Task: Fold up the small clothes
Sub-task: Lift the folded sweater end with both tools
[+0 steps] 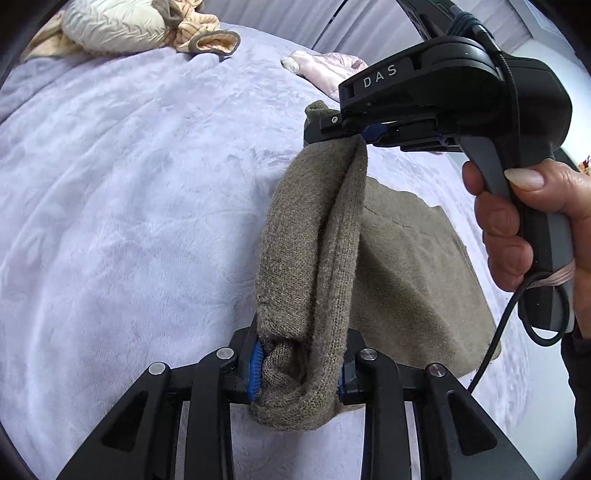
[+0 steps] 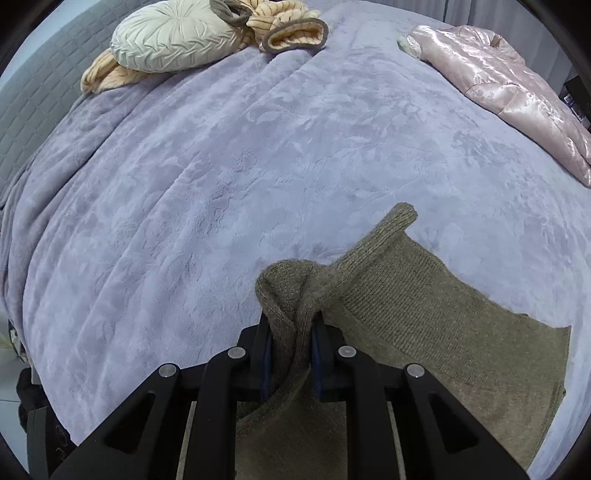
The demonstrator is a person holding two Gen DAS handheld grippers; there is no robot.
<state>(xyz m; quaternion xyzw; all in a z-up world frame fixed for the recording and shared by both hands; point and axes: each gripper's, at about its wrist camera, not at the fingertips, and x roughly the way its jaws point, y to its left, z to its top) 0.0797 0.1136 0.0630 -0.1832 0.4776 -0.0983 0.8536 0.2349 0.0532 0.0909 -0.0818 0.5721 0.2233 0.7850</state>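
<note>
Knitwear in olive-brown, a small sweater [image 1: 406, 266], lies partly on the bed [image 1: 129, 221] with one edge lifted between the two tools. Left gripper [image 1: 299, 369] has its jaws closed on a bunched fold of the knit, the blue pads [image 1: 255, 369] pressed into it. Right gripper [image 2: 291, 358] also has its jaws clamped on a twisted strand of the same sweater, and in the left view it holds the far end of the raised fold, gripped by a hand [image 1: 524, 229]. The rest of the sweater rests flat on the lilac blanket [image 2: 221, 166]. At the far edge of the bed lie a round cushion [image 2: 173, 40], a striped peach garment [image 2: 288, 29] beside it, and a pink satin jacket [image 2: 509, 85] well apart from both.
</note>
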